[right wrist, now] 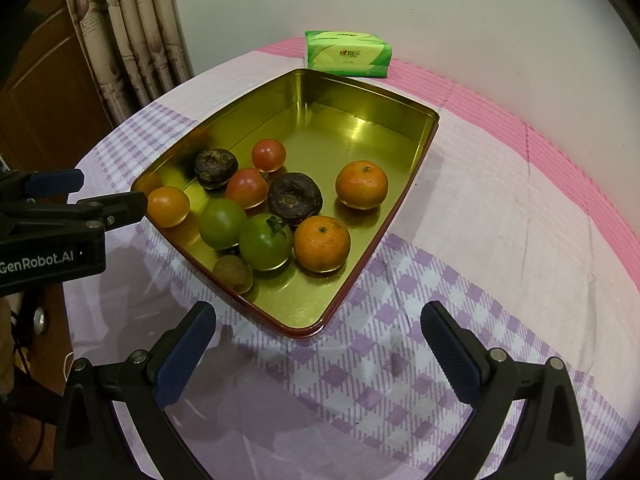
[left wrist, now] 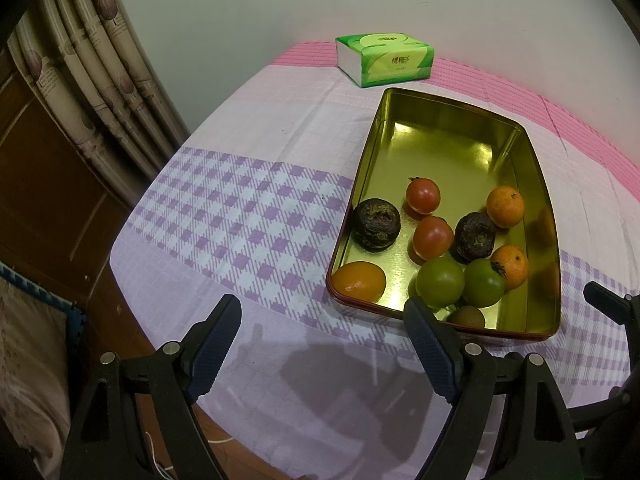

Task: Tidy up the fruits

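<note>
At the left edge of the right wrist view, white lettering reading "GenRobot.AI" runs along the black body of the left hand-held gripper (right wrist: 108, 200). Near the top centre, the green plastic tissue pack (right wrist: 347, 54) carries a small red logo and printing on its front, too small and blurred to read.

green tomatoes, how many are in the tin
2. Both lie side by side at the near end of the tin: one nearer the left wall, the other, with a stem, touching an orange. None seems hidden.
</note>
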Action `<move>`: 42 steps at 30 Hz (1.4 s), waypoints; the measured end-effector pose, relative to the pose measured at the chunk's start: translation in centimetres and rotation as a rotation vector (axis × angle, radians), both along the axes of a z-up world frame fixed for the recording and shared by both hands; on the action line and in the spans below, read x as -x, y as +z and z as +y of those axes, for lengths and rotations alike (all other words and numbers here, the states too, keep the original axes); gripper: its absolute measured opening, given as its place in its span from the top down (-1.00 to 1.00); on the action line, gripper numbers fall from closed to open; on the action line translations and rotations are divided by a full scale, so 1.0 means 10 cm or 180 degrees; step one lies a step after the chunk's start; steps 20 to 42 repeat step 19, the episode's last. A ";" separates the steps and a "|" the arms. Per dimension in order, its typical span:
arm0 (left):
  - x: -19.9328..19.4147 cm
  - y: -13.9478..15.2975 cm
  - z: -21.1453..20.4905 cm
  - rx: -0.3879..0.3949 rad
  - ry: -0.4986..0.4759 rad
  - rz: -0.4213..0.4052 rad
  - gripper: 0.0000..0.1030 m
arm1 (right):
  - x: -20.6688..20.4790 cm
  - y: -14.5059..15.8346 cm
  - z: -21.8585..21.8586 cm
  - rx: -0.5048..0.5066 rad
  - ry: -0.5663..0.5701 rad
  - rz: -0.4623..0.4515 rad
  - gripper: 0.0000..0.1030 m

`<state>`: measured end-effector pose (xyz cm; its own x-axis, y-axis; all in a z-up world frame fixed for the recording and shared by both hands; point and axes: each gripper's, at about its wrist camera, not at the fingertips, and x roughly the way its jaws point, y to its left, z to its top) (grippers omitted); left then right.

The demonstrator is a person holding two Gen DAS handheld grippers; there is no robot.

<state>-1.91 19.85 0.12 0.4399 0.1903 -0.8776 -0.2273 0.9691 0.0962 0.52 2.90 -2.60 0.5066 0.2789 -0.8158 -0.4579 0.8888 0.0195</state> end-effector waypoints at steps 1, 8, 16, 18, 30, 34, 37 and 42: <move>0.00 0.00 0.00 0.0001 0.0004 0.0003 -0.62 | 0.00 0.00 0.01 -0.0001 0.0001 0.0001 -0.97; 0.00 0.01 -0.01 -0.0014 0.0003 -0.0002 -0.62 | 0.00 0.00 0.01 0.0000 0.0003 0.0002 -0.97; -0.02 0.03 -0.01 0.0001 -0.0021 -0.0024 -0.62 | 0.01 0.01 0.00 -0.0008 0.0007 -0.0001 -0.97; -0.03 0.04 -0.03 0.0009 -0.0040 -0.0027 -0.62 | -0.01 0.03 -0.03 -0.0015 0.0014 -0.0007 -0.97; -0.03 0.04 -0.03 0.0024 -0.0043 -0.0028 -0.62 | -0.01 0.05 -0.04 -0.0035 0.0016 -0.0009 -0.97; -0.03 0.04 -0.03 0.0024 -0.0043 -0.0028 -0.62 | -0.01 0.05 -0.04 -0.0035 0.0016 -0.0009 -0.97; -0.03 0.04 -0.03 0.0024 -0.0043 -0.0028 -0.62 | -0.01 0.05 -0.04 -0.0035 0.0016 -0.0009 -0.97; -0.03 0.04 -0.03 0.0024 -0.0043 -0.0028 -0.62 | -0.01 0.05 -0.04 -0.0035 0.0016 -0.0009 -0.97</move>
